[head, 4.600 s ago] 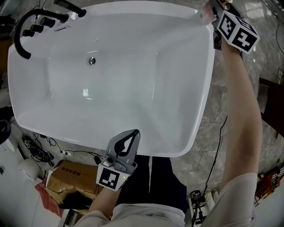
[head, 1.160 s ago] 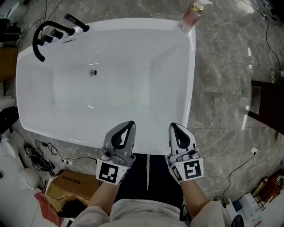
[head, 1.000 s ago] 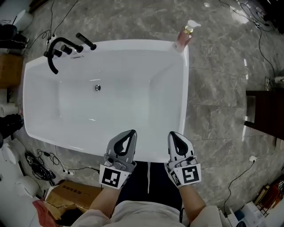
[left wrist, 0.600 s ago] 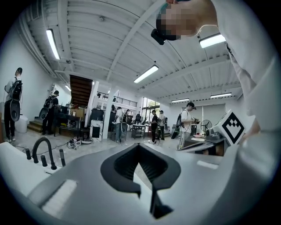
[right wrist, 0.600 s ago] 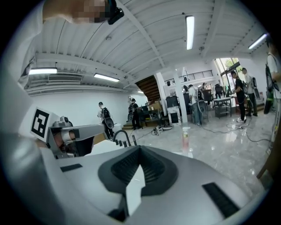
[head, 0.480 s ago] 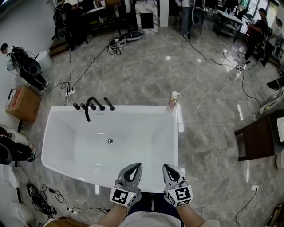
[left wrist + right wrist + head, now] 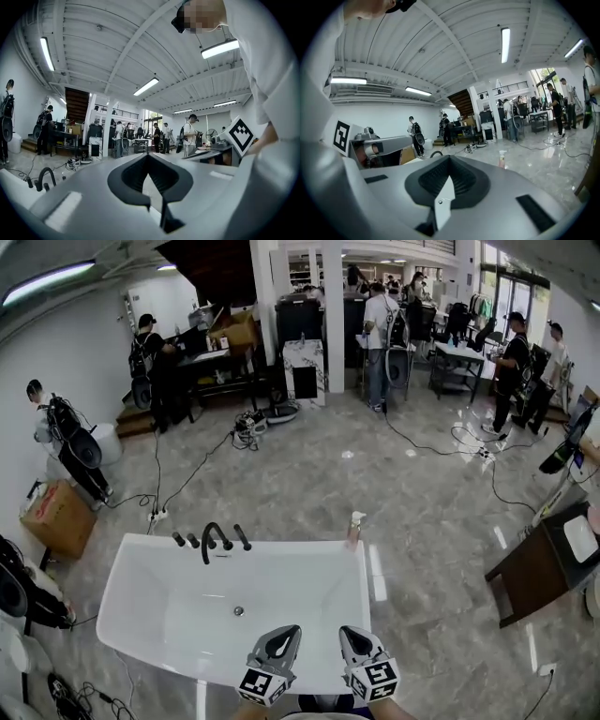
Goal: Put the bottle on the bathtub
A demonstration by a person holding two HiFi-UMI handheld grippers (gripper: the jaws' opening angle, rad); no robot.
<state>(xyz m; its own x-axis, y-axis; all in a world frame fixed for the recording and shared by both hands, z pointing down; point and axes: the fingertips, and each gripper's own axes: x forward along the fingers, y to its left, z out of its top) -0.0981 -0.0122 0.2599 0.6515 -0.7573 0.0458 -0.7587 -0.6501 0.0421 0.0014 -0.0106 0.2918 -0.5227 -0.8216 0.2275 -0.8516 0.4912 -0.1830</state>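
A pink bottle [image 7: 353,530] with a white pump stands upright on the far right corner of the white bathtub [image 7: 365,615]. Both grippers hover side by side over the tub's near rim, far from the bottle. My left gripper [image 7: 290,631] is shut with nothing in it, and so is my right gripper [image 7: 348,631]. In the right gripper view the bottle [image 7: 502,159] shows small beyond the closed jaws of the right gripper [image 7: 449,159]. In the left gripper view the left gripper [image 7: 147,157] has its jaws together.
A black faucet set [image 7: 214,538] sits on the tub's far left rim. A dark wooden table [image 7: 534,573] stands to the right and a cardboard box [image 7: 56,517] to the left. Cables cross the marble floor, and several people stand by desks at the back.
The right gripper left the bottle on the far corner and came back beside the left gripper. The head view rose from looking down on the tub to taking in the whole room.
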